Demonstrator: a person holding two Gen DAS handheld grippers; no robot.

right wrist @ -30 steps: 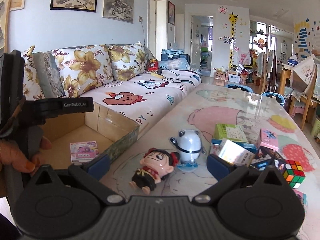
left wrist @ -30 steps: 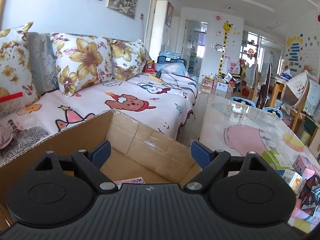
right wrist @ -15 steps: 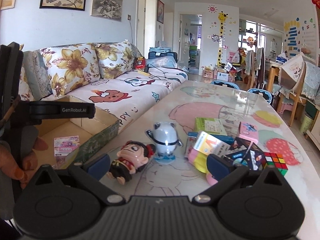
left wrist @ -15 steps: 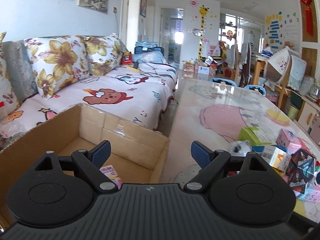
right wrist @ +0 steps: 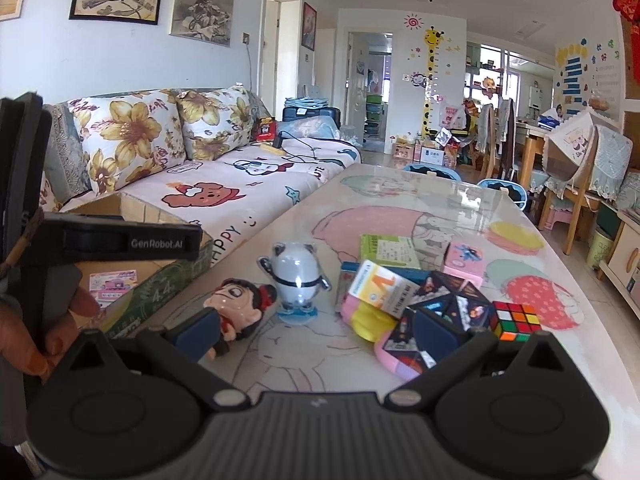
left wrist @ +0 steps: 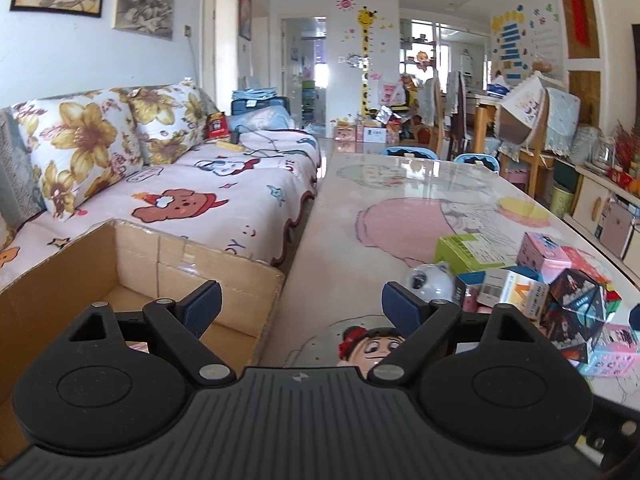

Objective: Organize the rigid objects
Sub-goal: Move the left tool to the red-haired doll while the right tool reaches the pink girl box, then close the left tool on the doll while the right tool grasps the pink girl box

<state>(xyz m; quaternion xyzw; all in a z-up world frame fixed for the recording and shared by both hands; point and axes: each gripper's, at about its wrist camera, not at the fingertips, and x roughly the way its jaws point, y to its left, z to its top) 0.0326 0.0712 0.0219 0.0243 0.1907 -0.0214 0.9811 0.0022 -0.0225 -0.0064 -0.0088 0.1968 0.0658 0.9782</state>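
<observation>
Table: doll, panda toy, boxes.

Left claw agape, empty, above doll.

My left gripper body covers the doll below its face and most of the pink card in the box. In the right view my finger hides the doll's legs. Small box print is unreadable. The pink box is partly covered. The hand is cut by the frame edge.
</observation>
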